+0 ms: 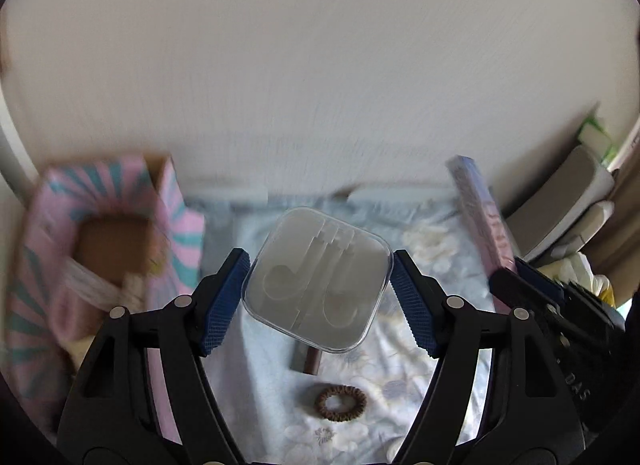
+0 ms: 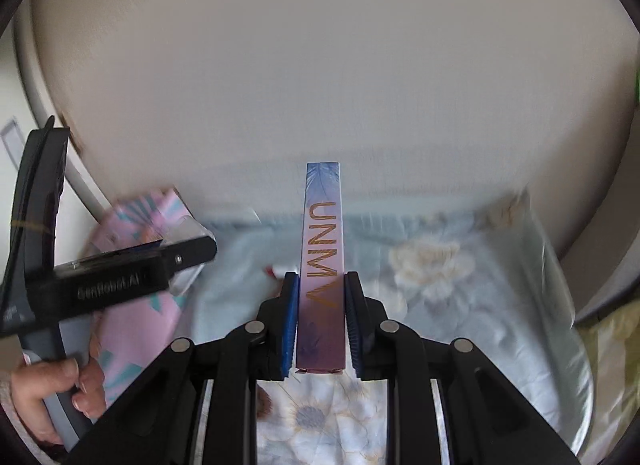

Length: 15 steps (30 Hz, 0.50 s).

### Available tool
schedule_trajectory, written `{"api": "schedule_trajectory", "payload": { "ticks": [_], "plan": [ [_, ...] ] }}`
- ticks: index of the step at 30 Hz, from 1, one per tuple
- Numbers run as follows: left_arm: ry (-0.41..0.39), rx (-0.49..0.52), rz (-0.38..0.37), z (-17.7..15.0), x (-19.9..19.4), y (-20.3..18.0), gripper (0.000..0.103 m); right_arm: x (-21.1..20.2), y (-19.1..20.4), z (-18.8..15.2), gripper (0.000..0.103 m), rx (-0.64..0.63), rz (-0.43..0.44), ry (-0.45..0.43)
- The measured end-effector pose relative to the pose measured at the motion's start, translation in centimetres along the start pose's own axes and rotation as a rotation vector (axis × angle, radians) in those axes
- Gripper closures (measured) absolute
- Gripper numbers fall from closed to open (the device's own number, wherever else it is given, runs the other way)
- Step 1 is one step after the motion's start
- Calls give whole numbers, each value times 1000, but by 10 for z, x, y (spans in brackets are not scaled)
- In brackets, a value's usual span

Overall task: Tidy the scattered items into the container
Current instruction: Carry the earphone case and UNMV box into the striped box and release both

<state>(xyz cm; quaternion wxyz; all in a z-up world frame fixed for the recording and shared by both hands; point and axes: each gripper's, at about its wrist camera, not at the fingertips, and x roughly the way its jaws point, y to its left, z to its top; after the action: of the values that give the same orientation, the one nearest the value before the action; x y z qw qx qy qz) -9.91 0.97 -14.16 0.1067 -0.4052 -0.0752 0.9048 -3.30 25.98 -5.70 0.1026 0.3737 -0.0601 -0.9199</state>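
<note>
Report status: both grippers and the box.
Left hand-held gripper holds clear case. Right hand-held gripper shut on long carton. Box left, unobstructed.

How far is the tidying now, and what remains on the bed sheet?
Done: unclear; the pink box is blurred. In hand: the left gripper holds a clear earphone case, the right gripper a slim carton. Left: a brown hair tie and a small dark item.

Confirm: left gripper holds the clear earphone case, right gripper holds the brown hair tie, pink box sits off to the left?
Not quite. The right gripper is shut on the long slim box, as the right wrist view shows. The brown hair tie lies on the floral cloth. The left gripper does hold the clear earphone case; pink box at left.
</note>
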Motion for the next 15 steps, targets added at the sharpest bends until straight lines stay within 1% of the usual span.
{"api": "schedule_trajectory", "payload": {
  "ticks": [3, 5, 8, 11, 13, 15],
  "plan": [
    [-56, 25, 46, 10, -44, 8, 33, -13, 8, 25, 83, -37, 56, -48],
    [-46, 36, 98, 12, -62, 18, 33, -17, 19, 42, 83, -67, 113, -65],
    [-51, 7, 170, 4, -88, 44, 33, -12, 36, 64, 83, -97, 216, -79],
    [-31, -30, 242, -14, -108, 73, 33, 8, 56, 79, 83, -131, 307, -51],
    [-1, -61, 287, -26, -111, 91, 33, 27, 69, 88, 83, -155, 362, -18],
    [17, -89, 314, -36, -113, 103, 33, 46, 80, 97, 83, -179, 407, 20]
  ]
}}
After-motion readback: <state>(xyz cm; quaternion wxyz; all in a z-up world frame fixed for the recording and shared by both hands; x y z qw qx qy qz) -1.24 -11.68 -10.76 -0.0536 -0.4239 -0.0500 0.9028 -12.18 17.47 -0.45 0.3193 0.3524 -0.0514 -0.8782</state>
